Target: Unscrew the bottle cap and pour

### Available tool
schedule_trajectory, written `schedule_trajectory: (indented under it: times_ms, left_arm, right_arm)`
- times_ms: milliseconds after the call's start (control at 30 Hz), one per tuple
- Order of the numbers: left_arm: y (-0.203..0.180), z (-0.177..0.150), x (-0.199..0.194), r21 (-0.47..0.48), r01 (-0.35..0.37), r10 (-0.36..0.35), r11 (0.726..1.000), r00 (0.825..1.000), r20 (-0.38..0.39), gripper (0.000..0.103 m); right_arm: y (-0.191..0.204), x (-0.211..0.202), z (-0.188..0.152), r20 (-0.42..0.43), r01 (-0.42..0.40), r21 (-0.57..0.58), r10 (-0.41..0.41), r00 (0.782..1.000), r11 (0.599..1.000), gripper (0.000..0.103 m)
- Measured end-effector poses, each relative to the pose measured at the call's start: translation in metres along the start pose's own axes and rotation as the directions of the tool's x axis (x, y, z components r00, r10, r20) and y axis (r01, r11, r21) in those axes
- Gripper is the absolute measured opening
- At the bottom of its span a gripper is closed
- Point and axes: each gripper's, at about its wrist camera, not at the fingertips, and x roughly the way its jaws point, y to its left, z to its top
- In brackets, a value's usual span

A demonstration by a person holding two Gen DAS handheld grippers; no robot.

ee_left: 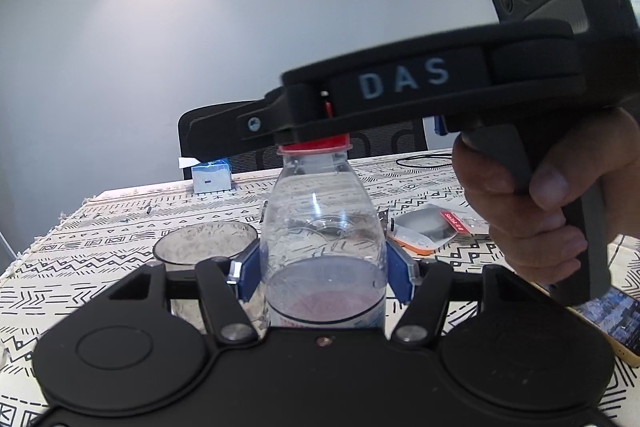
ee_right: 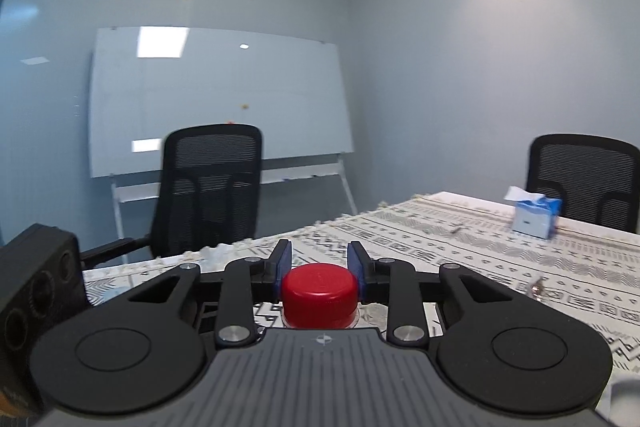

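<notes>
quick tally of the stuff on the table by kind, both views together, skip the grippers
Clear plastic bottle with red screw cap: 1
Clear drinking glass: 1
Blue and white tissue box: 1
Flat clear packet with an orange edge and red label: 1
Phone in a yellow case: 1
Total: 5

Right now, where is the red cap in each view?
Left wrist: cap just above centre, atop the bottle, partly hidden under the right gripper.
Right wrist: cap low centre, between the jaws.
Shared landmark: tissue box by a chair.
</notes>
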Motion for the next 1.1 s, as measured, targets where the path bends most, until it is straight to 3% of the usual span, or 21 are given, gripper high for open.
schedule_trajectory:
  times_ms: [233,367,433,633,767,1100]
  left_arm:
    - [0.002,-0.004,0.001,0.01,0.02,-0.02,1.0,1.0,0.016,0.065]
    - [0.001,-0.006,0.0,-0.001,0.015,-0.015,1.0,0.999,0.028,0.065]
    - [-0.002,-0.005,-0.007,-0.002,0.012,-0.012,1.0,0.999,0.031,0.065]
    - [-0.005,-0.006,-0.002,0.008,-0.007,0.007,1.0,0.999,0.039,0.065]
    - [-0.006,-0.008,-0.006,0.002,-0.011,0.011,1.0,0.999,0.042,0.065]
    - [-0.006,-0.007,-0.013,-0.002,-0.032,0.032,0.999,0.999,0.044,0.066]
  right_arm:
    - [-0.03,-0.004,0.003,0.015,-0.231,-0.05,0.232,0.973,0.972,0.029]
    - [-0.034,-0.004,0.008,0.02,-0.277,-0.045,0.279,0.96,0.96,0.029]
    - [-0.031,-0.005,0.011,0.015,-0.258,-0.028,0.259,0.966,0.966,0.03]
    - [-0.003,-0.006,0.021,-0.041,-0.049,0.006,0.049,0.998,0.999,0.03]
    - [0.01,-0.001,0.027,-0.084,0.047,0.013,-0.046,0.995,0.999,0.03]
    - [0.012,0.009,0.026,-0.137,0.139,0.106,-0.124,0.983,0.985,0.035]
